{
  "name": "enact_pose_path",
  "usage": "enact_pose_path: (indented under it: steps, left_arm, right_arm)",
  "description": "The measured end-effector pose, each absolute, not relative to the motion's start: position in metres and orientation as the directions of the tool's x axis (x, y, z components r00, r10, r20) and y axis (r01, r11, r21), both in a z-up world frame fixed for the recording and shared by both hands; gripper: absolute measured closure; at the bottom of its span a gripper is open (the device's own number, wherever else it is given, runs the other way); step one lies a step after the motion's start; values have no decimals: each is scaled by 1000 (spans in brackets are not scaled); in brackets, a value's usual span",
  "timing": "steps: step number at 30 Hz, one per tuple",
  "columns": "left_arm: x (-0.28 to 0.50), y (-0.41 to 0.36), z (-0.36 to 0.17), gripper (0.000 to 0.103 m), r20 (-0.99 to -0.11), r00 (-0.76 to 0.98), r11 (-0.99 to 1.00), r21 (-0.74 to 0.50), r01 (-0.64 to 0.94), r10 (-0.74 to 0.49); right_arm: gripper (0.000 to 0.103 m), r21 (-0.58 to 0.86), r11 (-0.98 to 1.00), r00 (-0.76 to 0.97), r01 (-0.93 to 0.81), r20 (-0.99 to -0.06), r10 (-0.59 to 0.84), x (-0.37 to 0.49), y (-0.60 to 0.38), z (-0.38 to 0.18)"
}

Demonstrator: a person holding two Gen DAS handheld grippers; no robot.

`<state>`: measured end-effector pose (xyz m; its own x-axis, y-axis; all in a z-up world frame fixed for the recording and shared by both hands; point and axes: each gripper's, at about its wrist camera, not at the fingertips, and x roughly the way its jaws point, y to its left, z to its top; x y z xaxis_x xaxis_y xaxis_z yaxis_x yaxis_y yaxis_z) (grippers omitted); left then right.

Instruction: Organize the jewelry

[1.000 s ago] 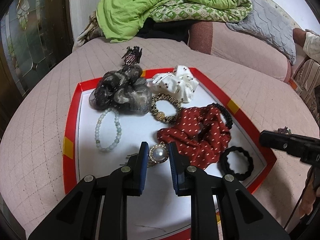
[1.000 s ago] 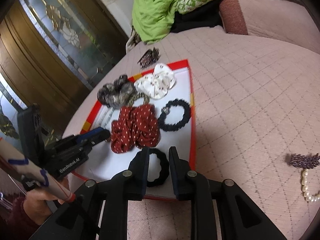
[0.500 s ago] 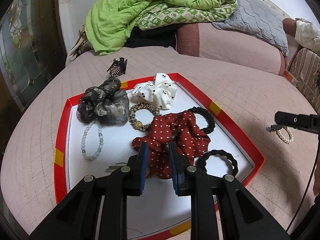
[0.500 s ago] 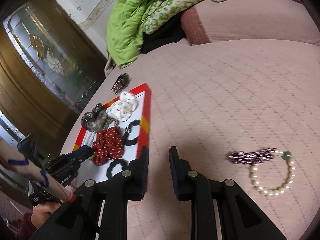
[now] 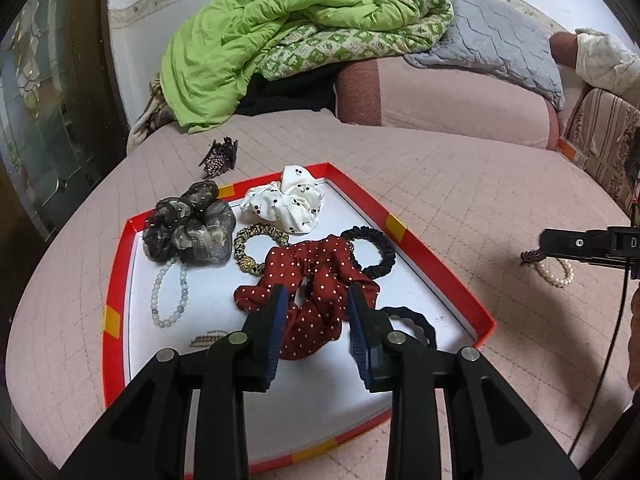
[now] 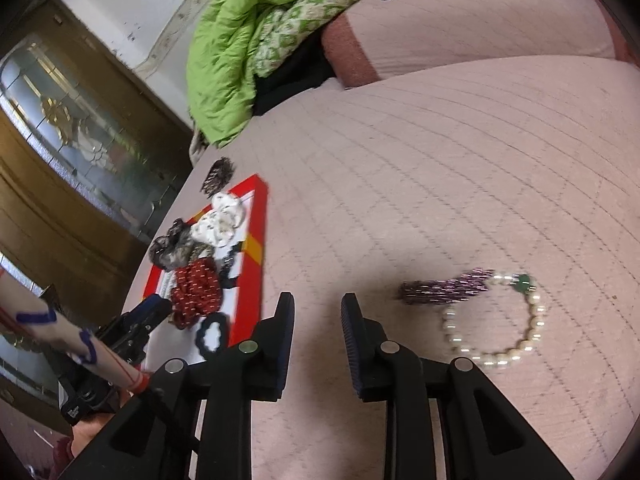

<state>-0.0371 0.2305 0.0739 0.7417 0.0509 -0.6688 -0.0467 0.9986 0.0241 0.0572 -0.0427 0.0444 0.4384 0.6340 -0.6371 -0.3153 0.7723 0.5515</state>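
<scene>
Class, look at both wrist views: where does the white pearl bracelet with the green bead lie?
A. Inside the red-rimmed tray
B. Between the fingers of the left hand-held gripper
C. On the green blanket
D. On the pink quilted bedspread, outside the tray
D: the white pearl bracelet with the green bead lies on the pink quilted bedspread, well apart from the red-rimmed tray.

a red-rimmed white tray (image 5: 120,264) on the pink quilt holds red dotted (image 5: 316,280), white (image 5: 288,202) and grey scrunchies (image 5: 188,228), black hair ties (image 5: 376,248) and a pale bead bracelet (image 5: 168,296), while a pearl bracelet (image 6: 496,320) lies well apart.
</scene>
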Motion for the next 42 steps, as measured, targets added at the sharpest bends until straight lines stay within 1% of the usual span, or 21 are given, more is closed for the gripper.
enact_pose_path:
  steps: [2,3,4,5,6,7,8,9,10,12,13,15,17,19,21,22,24,29,33,37,42]
  left_arm:
    - [-49,233,80,68,-646,762,998,3,-66,52]
    - [-56,235,84,60,-634,771,997,-9,-78,55]
    - [-70,241,88,51,-616,785,994,-28,-106,66]
    - [-80,246,91,48,-603,794,991,-42,-129,78]
    - [-94,252,96,44,-583,807,986,-57,-156,94]
    - [-105,257,101,37,-565,818,983,-62,-175,110]
    - [-120,261,106,31,-543,829,978,-64,-197,132]
    - [-132,267,111,20,-522,840,973,-78,-219,147]
    - [-150,273,117,10,-488,858,962,-116,-247,161]
    - [-174,281,125,2,-444,875,945,-155,-288,194]
    - [-183,283,127,2,-435,873,936,-157,-316,221]
    - [-197,286,128,1,-453,852,917,-158,-366,262]
    - [-209,285,124,1,-492,825,906,-151,-395,278]
    - [-216,282,121,1,-522,805,905,-134,-404,282]
    - [-218,281,119,0,-536,801,910,-135,-392,266]
    - [-219,283,119,0,-543,799,911,-140,-388,258]
    - [-218,283,118,0,-552,795,912,-139,-385,252]
    - [-208,276,116,0,-591,758,914,-86,-397,274]
    - [-208,281,116,0,-599,764,906,-145,-397,240]
    - [-211,283,115,0,-570,765,889,-125,-441,299]
    - [-203,285,113,0,-602,717,874,-62,-482,352]
  right_arm:
    - [76,541,770,445,-338,-629,637,52,-29,52]
    - [75,535,769,454,-351,-621,639,46,-22,59]
    - [71,529,768,463,-362,-613,640,40,-17,63]
    - [67,511,772,483,-378,-603,635,29,-11,71]
    - [58,485,781,509,-393,-593,624,18,-6,77]
    - [49,449,795,543,-408,-581,607,3,-2,85]
    - [45,416,806,572,-421,-567,592,-10,2,90]
    - [40,390,812,593,-434,-556,583,-22,4,95]
    - [38,348,822,621,-450,-540,569,-40,8,100]
    - [36,295,838,659,-460,-519,544,-67,10,104]
    - [35,271,846,678,-459,-509,530,-81,10,106]
    - [34,234,860,709,-454,-490,507,-99,11,109]
    - [27,171,874,754,-454,-449,479,-121,11,117]
    - [17,99,883,796,-459,-396,458,-144,13,126]
    - [13,67,885,817,-461,-358,453,-163,15,130]
    - [13,66,884,818,-463,-351,455,-170,17,129]
    - [13,57,880,813,-472,-357,459,-180,22,126]
    - [12,13,875,799,-485,-401,448,-189,35,122]
    - [12,19,880,796,-475,-416,439,-189,39,129]
    - [12,23,878,784,-478,-440,438,-187,45,125]
    - [12,22,881,774,-473,-468,427,-181,51,116]
